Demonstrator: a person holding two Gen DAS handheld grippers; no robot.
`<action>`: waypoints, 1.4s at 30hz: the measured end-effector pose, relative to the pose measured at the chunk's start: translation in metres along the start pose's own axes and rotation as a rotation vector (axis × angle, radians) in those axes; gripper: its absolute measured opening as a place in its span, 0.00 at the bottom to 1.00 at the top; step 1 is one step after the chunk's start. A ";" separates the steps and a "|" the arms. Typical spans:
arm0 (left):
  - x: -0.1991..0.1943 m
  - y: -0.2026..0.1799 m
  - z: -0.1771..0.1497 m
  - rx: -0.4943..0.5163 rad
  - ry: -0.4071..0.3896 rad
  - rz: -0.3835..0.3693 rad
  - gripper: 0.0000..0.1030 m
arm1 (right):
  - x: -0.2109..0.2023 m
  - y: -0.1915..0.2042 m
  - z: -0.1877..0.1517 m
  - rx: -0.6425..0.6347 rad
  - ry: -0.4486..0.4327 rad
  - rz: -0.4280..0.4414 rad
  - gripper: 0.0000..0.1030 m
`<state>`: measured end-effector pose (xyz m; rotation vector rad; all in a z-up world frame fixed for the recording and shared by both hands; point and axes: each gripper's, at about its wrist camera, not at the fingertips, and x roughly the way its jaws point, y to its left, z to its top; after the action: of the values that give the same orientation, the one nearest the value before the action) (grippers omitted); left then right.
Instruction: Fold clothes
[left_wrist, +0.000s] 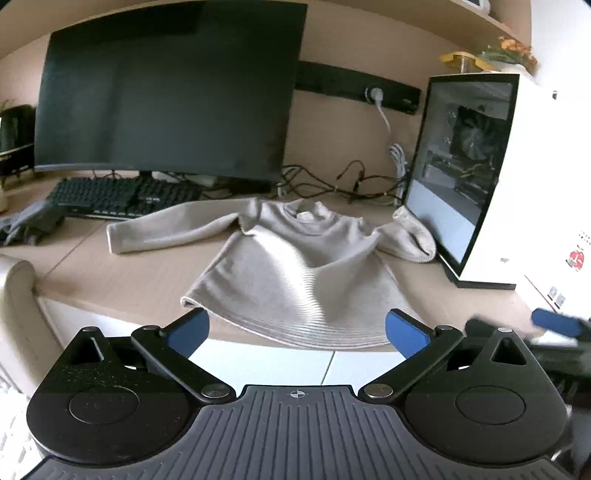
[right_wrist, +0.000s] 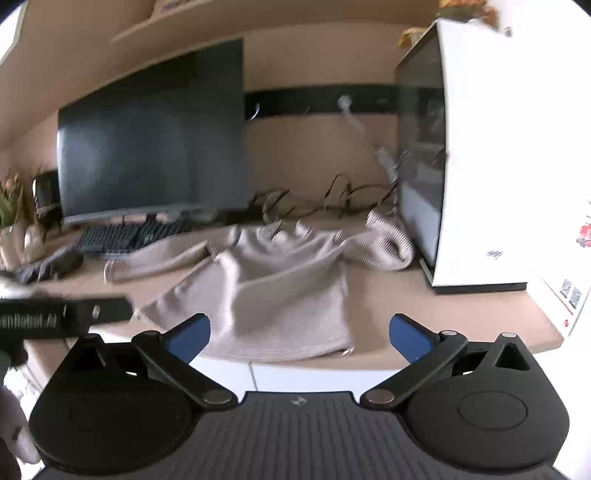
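A beige ribbed sweater (left_wrist: 295, 266) lies spread on the wooden desk (left_wrist: 122, 273), neck toward the wall and hem hanging slightly over the near edge. Its body is rumpled, with a raised fold running down the middle. 1 sleeve (left_wrist: 166, 229) stretches flat toward the keyboard (left_wrist: 114, 197); the other sleeve (left_wrist: 410, 236) is bunched up against the glass side of the white computer case (left_wrist: 517, 177). The sweater's weave shows as fine horizontal ribs, clearest near the hem.

The left gripper (left_wrist: 297, 328) hovers short of the hem with its 2 blue-padded fingers spread wide and nothing between them. The right gripper (right_wrist: 299, 332) hangs likewise before the hem, fingers wide apart and empty.

Behind the sweater stand a large dark monitor (left_wrist: 170, 92) and a tangle of black cables (left_wrist: 332, 184) under a black power strip (left_wrist: 354, 86) on the wall.

The left view is sharp and shows a grey cloth (left_wrist: 26, 221) left of the keyboard and the right gripper's blue tip at the far right edge. The right view is blurred; it alone shows a potted plant (right_wrist: 11, 206) at the far left and the black body of the left gripper entering from the left.
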<state>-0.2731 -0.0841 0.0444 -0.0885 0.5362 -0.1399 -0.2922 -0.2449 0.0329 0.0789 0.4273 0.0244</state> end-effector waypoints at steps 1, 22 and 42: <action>-0.001 -0.003 0.000 0.012 0.004 -0.001 1.00 | -0.002 -0.003 0.002 0.012 -0.007 0.000 1.00; -0.005 -0.019 -0.006 0.050 0.064 0.056 1.00 | -0.001 -0.018 -0.007 0.048 0.041 0.029 1.00; -0.001 -0.015 -0.011 0.032 0.108 0.057 1.00 | 0.003 -0.017 -0.012 0.052 0.086 0.038 1.00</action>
<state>-0.2819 -0.0992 0.0371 -0.0342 0.6439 -0.0982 -0.2941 -0.2610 0.0188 0.1378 0.5122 0.0538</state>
